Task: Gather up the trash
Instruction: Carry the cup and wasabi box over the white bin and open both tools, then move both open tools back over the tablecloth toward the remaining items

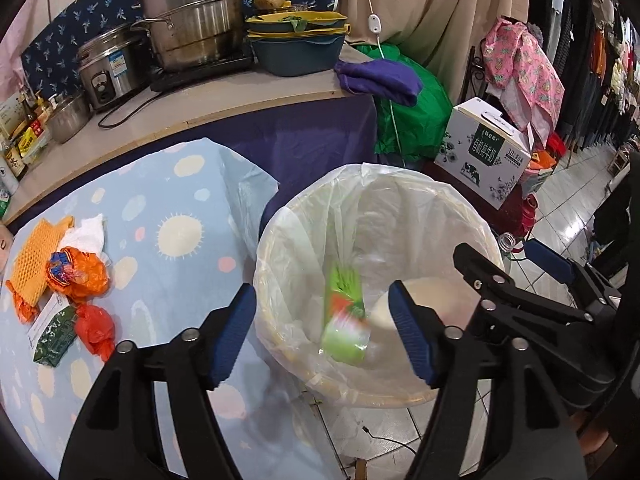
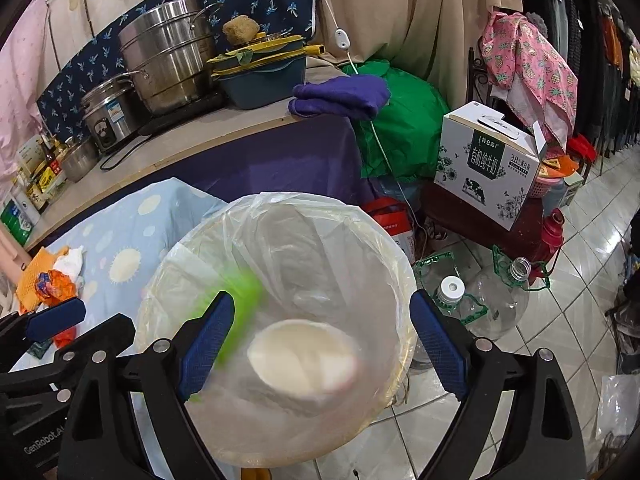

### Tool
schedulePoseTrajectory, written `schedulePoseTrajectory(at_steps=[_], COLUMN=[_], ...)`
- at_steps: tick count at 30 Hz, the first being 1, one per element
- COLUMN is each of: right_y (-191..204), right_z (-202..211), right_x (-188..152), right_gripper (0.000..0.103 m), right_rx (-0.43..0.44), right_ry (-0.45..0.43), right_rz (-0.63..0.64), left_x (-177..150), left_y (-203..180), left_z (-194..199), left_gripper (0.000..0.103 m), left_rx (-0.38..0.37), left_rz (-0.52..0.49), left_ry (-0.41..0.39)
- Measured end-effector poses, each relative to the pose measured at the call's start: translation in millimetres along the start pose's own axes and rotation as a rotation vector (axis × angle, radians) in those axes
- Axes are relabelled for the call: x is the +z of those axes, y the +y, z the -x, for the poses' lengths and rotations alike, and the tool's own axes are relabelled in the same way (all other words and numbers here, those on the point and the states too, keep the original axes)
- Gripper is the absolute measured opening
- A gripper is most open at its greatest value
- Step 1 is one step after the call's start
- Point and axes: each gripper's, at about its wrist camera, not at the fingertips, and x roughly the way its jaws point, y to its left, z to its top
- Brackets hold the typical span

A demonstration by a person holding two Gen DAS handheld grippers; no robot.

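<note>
I hold both grippers over the round cream bin lined with a clear plastic bag (image 1: pixel 400 208), so whatever I let go lands inside. My left gripper (image 1: pixel 324 336) has its jaws apart and empty; below it a blurred green wrapper (image 1: pixel 346 320) sits within the bag. My right gripper (image 2: pixel 322 336) is also spread wide, with a blurred white paper cup (image 2: pixel 304 360) between its fingers, untouched. More trash, an orange crumpled bag (image 1: pixel 78 272) among it, lies at the left of the frame on the blue spotted worktop (image 1: pixel 168 200). The bin rim stands just beside the worktop edge, open floor to the right.
</note>
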Motion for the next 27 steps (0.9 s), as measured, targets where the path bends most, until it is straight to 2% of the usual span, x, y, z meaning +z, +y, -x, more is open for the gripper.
schedulePoseTrajectory(at_steps=[18,27], right_y=[16,44], right_z=[26,38], right_x=[5,0], right_gripper=[0.087,0.087], right_rx=[0.029,0.055], right_ry=[-0.051,-0.059], right_rz=[0.016,0.070], left_x=[2,-8], left_y=[26,57], left_z=[17,35], left_gripper=[0.068,0.072], left_rx=[0.016,0.049], left_rz=[0.080,0.142], left_ry=[-0.020,-0.046])
